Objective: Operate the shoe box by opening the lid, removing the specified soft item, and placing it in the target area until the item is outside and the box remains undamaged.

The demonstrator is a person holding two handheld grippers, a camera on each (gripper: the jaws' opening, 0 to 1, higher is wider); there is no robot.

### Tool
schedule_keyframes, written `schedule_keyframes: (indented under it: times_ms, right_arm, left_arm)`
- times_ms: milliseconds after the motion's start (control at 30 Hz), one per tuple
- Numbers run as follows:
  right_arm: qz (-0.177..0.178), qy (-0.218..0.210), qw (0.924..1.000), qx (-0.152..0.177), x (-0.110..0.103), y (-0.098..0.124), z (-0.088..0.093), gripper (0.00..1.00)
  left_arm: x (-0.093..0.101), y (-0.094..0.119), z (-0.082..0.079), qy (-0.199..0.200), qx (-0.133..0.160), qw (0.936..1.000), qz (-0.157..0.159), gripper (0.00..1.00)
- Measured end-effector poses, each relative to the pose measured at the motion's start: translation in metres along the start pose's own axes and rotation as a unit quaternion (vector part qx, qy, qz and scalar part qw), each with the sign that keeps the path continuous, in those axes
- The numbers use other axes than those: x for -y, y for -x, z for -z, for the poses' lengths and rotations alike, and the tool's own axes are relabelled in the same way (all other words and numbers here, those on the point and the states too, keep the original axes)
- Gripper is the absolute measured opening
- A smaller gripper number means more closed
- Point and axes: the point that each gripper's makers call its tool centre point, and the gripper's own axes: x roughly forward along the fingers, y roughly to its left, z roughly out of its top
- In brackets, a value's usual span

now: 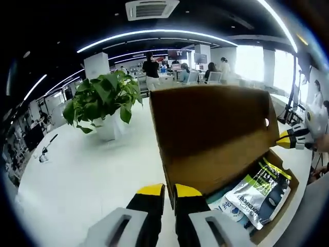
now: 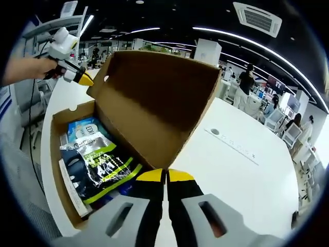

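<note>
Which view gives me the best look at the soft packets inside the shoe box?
The right gripper view: the packets lie open across the box floor. The left gripper view shows them squeezed at the edge, partly hidden by the box wall.

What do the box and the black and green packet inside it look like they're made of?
The box looks like plain brown cardboard, matte, with raw edges. The black and green packet looks like glossy plastic film: it wrinkles and catches the light. Its contents cannot be seen.
</note>
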Motion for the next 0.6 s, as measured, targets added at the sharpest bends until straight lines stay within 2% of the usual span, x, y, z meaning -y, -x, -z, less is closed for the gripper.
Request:
schedule_keyframes:
  times_ms: [267, 600]
  right_arm:
    - [-0.003, 0.004, 1.0000, -0.005, 0.002, -0.003, -0.002, 0.00]
    - [-0.007, 0.008, 0.9999, -0.010, 0.006, -0.009, -0.005, 0.00]
  left_arm:
    - [-0.003, -0.005, 0.005, 0.004, -0.003, 1.0000, -0.004, 0.02]
    - [-0.007, -0.016, 0.000, 0.008, 0.000, 0.9999, -0.006, 0.02]
